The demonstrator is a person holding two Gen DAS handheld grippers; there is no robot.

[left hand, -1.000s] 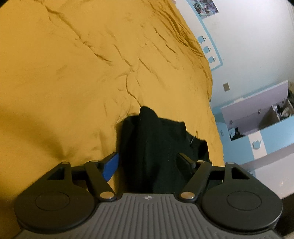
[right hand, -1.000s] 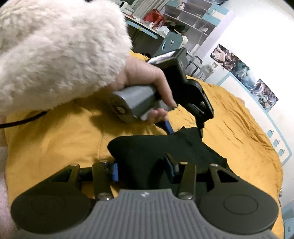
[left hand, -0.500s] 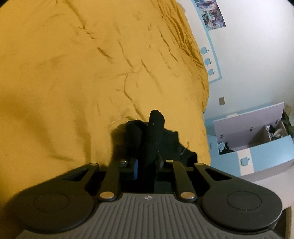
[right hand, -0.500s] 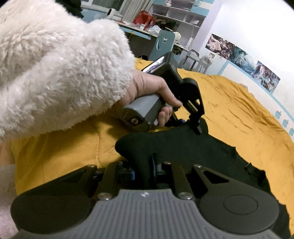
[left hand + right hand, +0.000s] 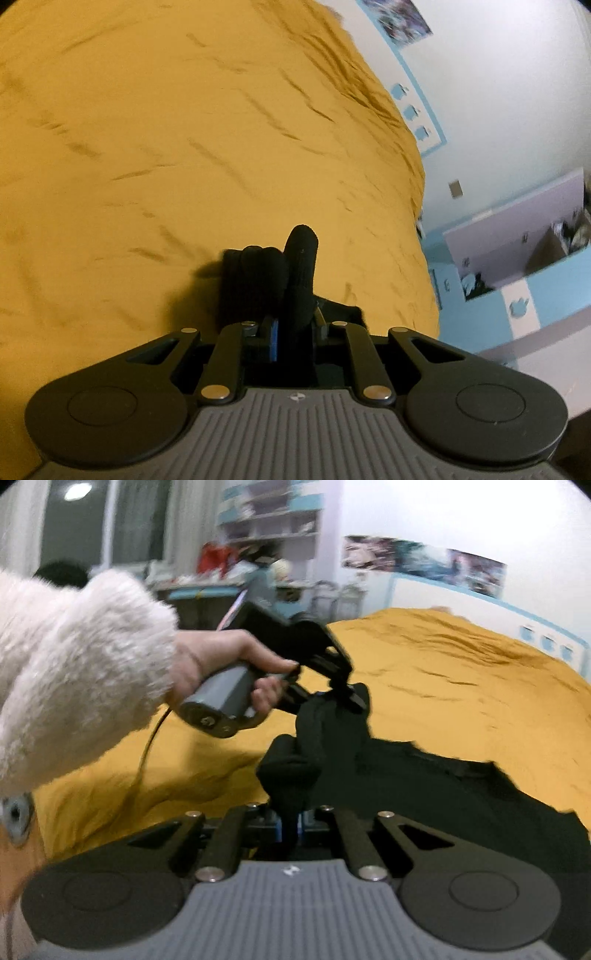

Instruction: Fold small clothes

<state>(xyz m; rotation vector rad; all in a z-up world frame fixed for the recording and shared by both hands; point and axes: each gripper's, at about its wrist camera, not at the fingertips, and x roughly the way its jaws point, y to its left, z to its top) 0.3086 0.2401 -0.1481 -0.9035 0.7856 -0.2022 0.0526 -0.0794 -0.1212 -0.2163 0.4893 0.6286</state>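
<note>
Change: both of our grippers, spread wide around the cloth a second ago, have now clamped onto it and are lifting its near edge off the bed.
Left gripper point(image 5: 293, 330): closed on a bunched fold of the black garment point(image 5: 273, 280), which pokes up between its blue-padded fingers; in the right wrist view we see the left hand point(image 5: 236, 672) holding this tool above the cloth.
Right gripper point(image 5: 291, 821): pinched tight on another fold of the same garment point(image 5: 424, 790), a dark lump of fabric rising just ahead of it.
Garment: its near edge is gathered and raised between our two tools, while the rest trails away to the right, lying loose on the yellow bedspread point(image 5: 461, 679).
Meaning for the task: we judge that the grasp is secured and a fold is starting; the lifted edge probably needs carrying over the flat part next.
Risk: bunched fabric may fold unevenly.
Containers: a blue and white drawer unit point(image 5: 517, 258) beside the bed stands open with dark, jumbled items inside; we cannot tell what they are.
Shelves point(image 5: 266, 513): cluttered, too blurred to read.
</note>
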